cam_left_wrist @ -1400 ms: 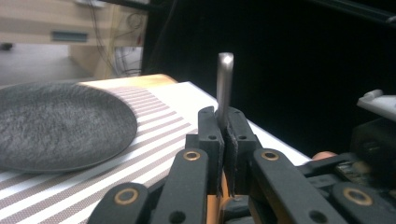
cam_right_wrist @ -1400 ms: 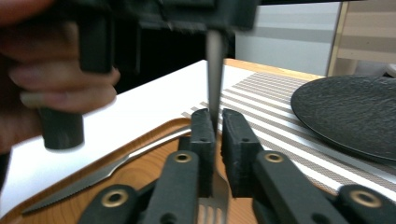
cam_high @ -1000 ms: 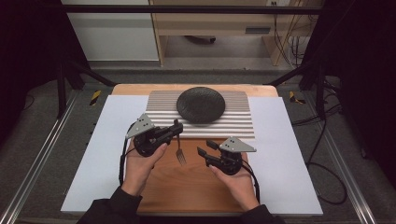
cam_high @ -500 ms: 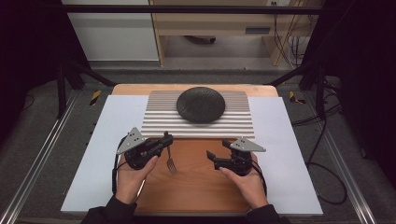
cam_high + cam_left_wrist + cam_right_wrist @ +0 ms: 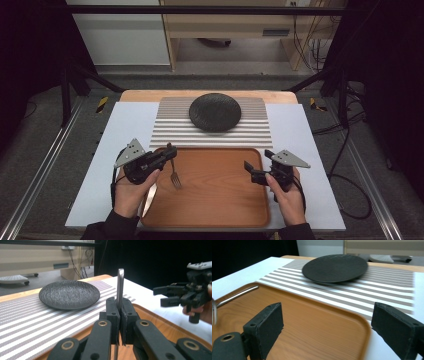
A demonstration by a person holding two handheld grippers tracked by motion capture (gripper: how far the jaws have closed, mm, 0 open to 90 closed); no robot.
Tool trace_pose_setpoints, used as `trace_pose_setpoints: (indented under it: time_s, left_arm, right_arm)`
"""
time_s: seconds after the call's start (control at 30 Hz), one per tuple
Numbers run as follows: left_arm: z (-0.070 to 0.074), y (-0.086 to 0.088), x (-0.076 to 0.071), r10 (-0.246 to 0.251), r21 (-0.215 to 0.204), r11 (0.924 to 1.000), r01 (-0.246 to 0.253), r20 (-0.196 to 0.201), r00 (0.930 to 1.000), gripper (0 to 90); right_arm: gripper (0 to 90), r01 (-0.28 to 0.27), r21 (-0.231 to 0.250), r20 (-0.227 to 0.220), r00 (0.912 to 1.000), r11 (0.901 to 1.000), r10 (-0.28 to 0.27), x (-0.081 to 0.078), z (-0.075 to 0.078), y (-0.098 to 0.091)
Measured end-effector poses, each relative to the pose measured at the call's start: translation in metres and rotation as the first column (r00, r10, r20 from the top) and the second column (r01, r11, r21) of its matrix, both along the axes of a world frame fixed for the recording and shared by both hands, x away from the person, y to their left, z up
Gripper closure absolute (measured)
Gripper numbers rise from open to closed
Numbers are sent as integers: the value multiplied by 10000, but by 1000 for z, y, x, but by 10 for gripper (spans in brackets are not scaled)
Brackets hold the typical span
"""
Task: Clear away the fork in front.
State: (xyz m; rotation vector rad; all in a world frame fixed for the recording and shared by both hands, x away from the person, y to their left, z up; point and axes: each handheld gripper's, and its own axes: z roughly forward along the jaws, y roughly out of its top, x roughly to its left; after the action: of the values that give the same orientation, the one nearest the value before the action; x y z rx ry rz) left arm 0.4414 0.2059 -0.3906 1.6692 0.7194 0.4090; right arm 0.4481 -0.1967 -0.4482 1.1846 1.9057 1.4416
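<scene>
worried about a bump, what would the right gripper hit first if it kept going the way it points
Probably the fork. The right gripper, jaws open and empty, points across the tray toward the fork held upright in the left gripper. Depth is unclear, so it might pass beside it.

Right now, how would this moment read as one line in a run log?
left claw: shut on fork | right claw: just opened, nothing between | tray: below both | plate: on striped mat

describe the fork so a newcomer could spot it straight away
Find the wooden tray at the near edge of the table. Over its left part the left gripper is shut on the fork, handle pinched between the jaws, tines hanging toward the tray. It is thin and shiny metal; the plate beyond is round, matte and dark.
</scene>
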Motion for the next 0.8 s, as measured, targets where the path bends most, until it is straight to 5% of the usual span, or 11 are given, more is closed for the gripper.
trace_pose_setpoints:
  time_s: [0.8]
  left_arm:
    - [5, 5, -12, -185, 159, 9997, 185, 33, 9998, 867]
  right_arm:
    - [89, 1268, 166, -167, 9918, 9918, -1265, -43, -15, -79]
